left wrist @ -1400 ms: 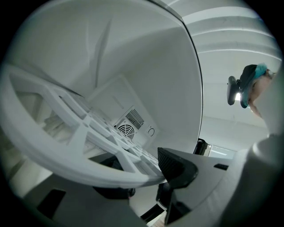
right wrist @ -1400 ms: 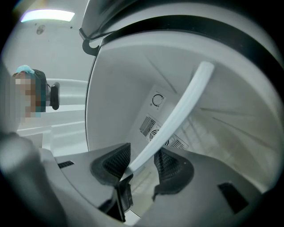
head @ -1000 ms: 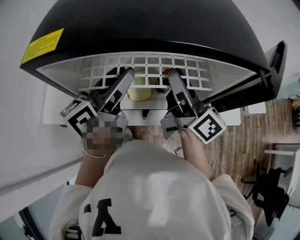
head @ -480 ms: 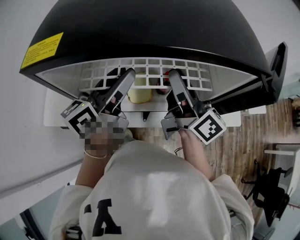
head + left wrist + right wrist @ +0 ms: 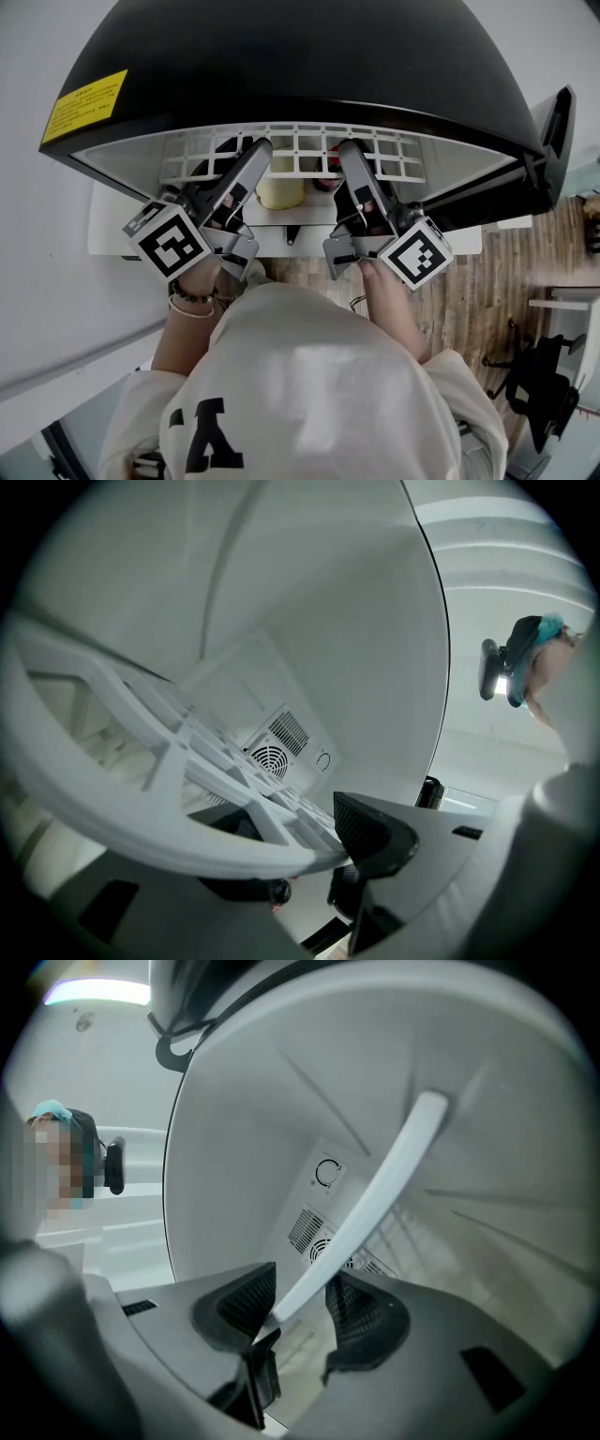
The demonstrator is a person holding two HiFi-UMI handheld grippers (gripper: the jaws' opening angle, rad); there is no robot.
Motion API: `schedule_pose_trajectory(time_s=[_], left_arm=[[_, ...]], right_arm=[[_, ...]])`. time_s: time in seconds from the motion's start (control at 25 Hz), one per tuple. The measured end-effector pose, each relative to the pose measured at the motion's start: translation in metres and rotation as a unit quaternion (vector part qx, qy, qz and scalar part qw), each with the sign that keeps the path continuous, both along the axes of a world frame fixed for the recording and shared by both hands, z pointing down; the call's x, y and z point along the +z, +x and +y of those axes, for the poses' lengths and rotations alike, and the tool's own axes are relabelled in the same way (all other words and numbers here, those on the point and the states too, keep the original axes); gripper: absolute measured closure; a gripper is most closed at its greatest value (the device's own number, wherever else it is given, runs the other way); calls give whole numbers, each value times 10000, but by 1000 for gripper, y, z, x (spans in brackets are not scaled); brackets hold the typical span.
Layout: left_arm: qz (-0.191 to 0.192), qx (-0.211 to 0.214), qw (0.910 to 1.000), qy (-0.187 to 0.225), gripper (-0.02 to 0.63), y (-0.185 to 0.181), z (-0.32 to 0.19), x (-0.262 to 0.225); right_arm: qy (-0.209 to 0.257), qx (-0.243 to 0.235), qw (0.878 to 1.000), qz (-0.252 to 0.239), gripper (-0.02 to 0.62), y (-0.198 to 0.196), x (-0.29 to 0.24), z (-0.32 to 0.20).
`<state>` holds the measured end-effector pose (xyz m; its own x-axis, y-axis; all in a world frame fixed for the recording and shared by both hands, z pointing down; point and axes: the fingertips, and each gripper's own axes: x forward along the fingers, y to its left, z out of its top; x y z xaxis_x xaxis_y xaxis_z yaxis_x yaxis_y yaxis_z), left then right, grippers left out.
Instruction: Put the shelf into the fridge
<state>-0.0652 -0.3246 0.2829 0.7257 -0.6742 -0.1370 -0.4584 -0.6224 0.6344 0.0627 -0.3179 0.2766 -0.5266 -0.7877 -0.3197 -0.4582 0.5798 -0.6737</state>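
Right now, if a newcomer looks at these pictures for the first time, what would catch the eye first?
The black fridge with its curved top fills the upper part of the head view, with a yellow label at its left corner. In its white opening, the left gripper and the right gripper hold a white grid shelf, their jaws closed on its front rim.

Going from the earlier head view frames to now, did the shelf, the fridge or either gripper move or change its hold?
Nothing visibly changed. The left gripper and the right gripper stay clamped on the front edge of the white shelf, which lies partly inside the fridge as it did a second ago. Only the head view's framing drifted a little.
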Motion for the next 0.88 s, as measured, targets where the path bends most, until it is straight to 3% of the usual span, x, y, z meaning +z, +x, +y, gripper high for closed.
schedule_pose_trajectory(time_s=[0.88], left_arm=[[-45,-182,9998,38,413,-1,-3,-1]], right_arm=[[-46,-17,10000,23,426,-1,0,-3]])
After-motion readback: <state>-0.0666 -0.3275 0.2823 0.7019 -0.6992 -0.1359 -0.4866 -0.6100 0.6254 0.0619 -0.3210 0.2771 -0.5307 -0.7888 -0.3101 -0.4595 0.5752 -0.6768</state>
